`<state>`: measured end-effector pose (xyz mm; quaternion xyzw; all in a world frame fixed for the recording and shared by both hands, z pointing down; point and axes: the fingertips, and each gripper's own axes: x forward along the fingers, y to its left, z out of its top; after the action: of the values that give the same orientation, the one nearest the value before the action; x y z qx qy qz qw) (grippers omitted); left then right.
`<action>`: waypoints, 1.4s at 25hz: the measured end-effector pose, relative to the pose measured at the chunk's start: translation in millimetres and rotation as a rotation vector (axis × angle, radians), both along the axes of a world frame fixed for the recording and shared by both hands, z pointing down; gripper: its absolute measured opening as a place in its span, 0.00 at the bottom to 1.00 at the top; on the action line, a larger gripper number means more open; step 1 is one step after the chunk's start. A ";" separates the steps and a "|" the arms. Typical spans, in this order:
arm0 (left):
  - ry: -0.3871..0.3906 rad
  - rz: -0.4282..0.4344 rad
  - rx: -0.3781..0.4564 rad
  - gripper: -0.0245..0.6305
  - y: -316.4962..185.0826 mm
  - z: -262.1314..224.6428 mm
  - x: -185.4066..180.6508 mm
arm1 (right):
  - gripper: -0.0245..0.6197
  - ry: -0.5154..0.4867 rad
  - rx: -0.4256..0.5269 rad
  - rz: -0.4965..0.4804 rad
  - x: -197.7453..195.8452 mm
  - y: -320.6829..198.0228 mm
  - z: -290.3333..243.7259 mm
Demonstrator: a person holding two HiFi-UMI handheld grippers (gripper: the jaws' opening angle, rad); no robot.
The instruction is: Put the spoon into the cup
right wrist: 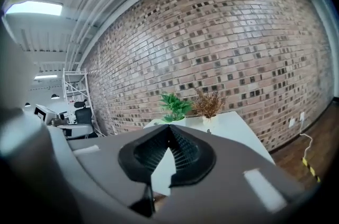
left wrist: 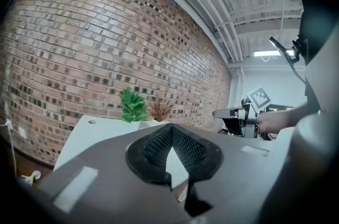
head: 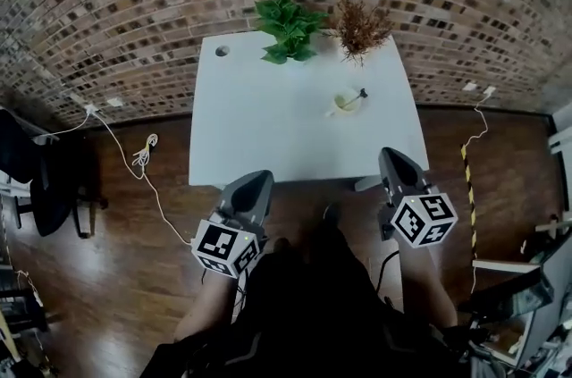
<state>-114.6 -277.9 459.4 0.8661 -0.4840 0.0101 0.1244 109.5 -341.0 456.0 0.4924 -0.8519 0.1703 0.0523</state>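
While the left hand-held gripper (left wrist: 170,130) and right hand-held gripper (right wrist: 169,130) hang closed on nothing, the spoon (head: 357,96) leaning in the cup (head: 340,105) well ahead could tip it.

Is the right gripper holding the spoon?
No, the right gripper is shut and empty; the spoon sits at the cup on the table.

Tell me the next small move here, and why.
Probably just lower both claws to rest: the spoon already seems to stand in the cup on the table, while the left claw and right claw are shut, empty and back from the table's edge.
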 end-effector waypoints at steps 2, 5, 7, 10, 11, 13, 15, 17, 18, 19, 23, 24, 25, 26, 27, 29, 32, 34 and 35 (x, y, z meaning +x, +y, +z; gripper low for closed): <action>0.012 0.025 -0.001 0.03 16.6 -2.7 8.6 | 0.05 0.020 0.014 -0.006 3.8 22.0 -10.7; 0.006 0.048 0.009 0.03 37.8 -9.6 20.1 | 0.05 0.028 0.037 -0.014 9.0 46.7 -21.9; -0.013 0.037 0.023 0.03 51.5 -15.9 24.4 | 0.05 0.015 0.042 -0.031 10.8 58.2 -23.1; -0.032 0.025 0.043 0.03 75.1 -24.5 43.2 | 0.05 -0.005 0.050 -0.066 25.6 79.9 -23.4; -0.036 0.024 0.042 0.03 83.5 -25.7 51.8 | 0.05 -0.016 0.049 -0.076 33.0 88.2 -23.0; -0.042 0.028 0.031 0.03 99.0 -27.7 70.8 | 0.05 -0.037 0.038 -0.081 50.7 104.7 -21.5; -0.044 0.034 0.030 0.03 112.5 -32.9 93.1 | 0.05 -0.041 0.036 -0.088 71.2 120.3 -24.9; -0.047 0.034 0.038 0.03 124.5 -37.9 115.8 | 0.05 -0.029 0.047 -0.104 91.4 134.6 -29.0; -0.053 0.030 0.041 0.03 130.0 -38.6 126.2 | 0.05 -0.024 0.049 -0.110 101.5 141.3 -28.4; -0.059 0.024 0.041 0.03 135.5 -38.3 136.2 | 0.05 -0.023 0.047 -0.114 111.6 148.1 -26.7; -0.069 -0.001 0.033 0.03 161.1 -38.3 168.2 | 0.05 -0.024 0.048 -0.145 141.7 171.8 -25.0; -0.073 -0.010 0.033 0.03 167.9 -39.6 173.0 | 0.05 -0.026 0.054 -0.159 145.0 175.7 -27.4; -0.078 -0.018 0.034 0.03 174.4 -41.5 176.7 | 0.05 -0.028 0.061 -0.173 146.9 179.4 -30.4; -0.084 -0.025 0.037 0.03 180.1 -43.7 179.3 | 0.05 -0.031 0.069 -0.186 147.9 182.9 -33.7; -0.090 -0.032 0.041 0.03 185.0 -46.4 180.8 | 0.05 -0.033 0.075 -0.196 148.2 186.3 -36.7; -0.096 -0.043 0.047 0.03 194.2 -51.7 181.6 | 0.05 -0.037 0.082 -0.206 148.4 194.1 -41.2; -0.102 -0.044 0.063 0.03 208.7 -58.9 181.5 | 0.05 -0.055 0.093 -0.203 148.3 206.9 -46.2; -0.108 -0.038 0.079 0.03 217.9 -63.1 177.9 | 0.05 -0.059 0.104 -0.196 145.4 215.0 -49.1; -0.108 -0.034 0.085 0.03 223.0 -64.4 175.0 | 0.05 -0.058 0.105 -0.189 143.8 219.7 -49.9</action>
<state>60.4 -54.9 395.1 0.8604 -0.5047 0.0344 0.0614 253.3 -121.3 406.2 0.4070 -0.9034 0.1337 0.0177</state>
